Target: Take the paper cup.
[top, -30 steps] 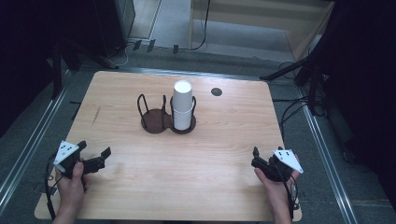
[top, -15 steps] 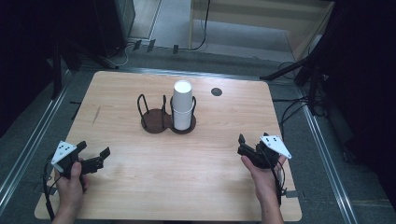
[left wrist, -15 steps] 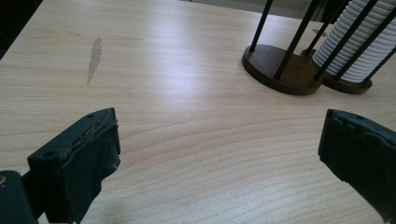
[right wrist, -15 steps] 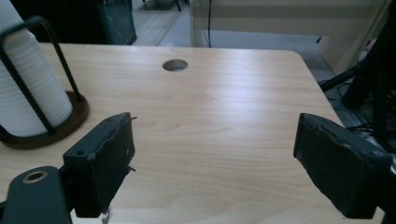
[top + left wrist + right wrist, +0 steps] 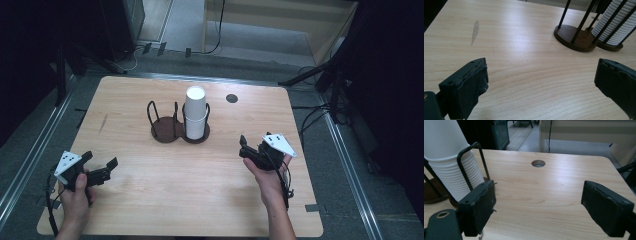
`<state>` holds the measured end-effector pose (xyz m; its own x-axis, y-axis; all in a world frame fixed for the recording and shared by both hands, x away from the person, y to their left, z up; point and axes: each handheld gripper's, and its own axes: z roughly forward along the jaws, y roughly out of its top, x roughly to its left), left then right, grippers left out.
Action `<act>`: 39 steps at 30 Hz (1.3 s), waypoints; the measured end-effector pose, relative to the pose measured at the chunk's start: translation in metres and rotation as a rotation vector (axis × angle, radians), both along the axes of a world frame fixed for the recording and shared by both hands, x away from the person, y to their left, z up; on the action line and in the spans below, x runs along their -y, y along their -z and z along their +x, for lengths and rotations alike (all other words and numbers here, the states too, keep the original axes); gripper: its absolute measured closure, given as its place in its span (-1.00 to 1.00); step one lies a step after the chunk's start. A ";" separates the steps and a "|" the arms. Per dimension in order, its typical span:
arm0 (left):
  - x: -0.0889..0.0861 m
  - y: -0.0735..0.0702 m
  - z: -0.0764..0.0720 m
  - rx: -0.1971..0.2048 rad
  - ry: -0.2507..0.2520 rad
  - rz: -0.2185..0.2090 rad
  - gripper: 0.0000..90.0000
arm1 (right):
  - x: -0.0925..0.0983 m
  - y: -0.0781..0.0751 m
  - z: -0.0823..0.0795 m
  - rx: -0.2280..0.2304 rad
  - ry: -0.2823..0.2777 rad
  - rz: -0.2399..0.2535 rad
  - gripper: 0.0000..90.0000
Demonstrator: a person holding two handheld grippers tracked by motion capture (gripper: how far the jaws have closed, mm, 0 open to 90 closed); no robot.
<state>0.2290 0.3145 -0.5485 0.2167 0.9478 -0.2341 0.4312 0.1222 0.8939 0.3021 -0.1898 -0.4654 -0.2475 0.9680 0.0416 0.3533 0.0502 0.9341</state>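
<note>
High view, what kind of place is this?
Probably a lab or recording room: a light wooden table with a round cable hole, trailing floor cables, and metal floor rails.

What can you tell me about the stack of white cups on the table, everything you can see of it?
The stack of white cups stands upright in the right bay of a two-bay holder with round dark wooden bases and thin black wire posts. The nested rims form ribbed rings low down; the top cup rises smooth above the posts. The left bay is empty. Neither gripper touches the stack.
</note>
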 end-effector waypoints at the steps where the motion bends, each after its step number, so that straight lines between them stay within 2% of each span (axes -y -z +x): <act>1: 0.000 0.000 0.000 -0.001 0.000 0.000 -1.00 | -0.002 -0.001 0.001 0.001 -0.005 0.001 -0.74; 21: -0.001 0.000 0.000 0.004 -0.001 -0.011 -1.00 | -0.069 -0.011 0.020 0.011 -0.128 0.025 -0.74; 39: -0.001 0.000 0.000 0.005 0.001 -0.013 -1.00 | -0.114 -0.013 0.036 0.003 -0.190 0.046 -0.74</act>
<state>0.2295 0.3152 -0.5486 0.2184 0.9446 -0.2449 0.4267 0.1333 0.8945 0.3385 -0.0761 -0.4527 -0.4256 0.9011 0.0833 0.3385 0.0732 0.9381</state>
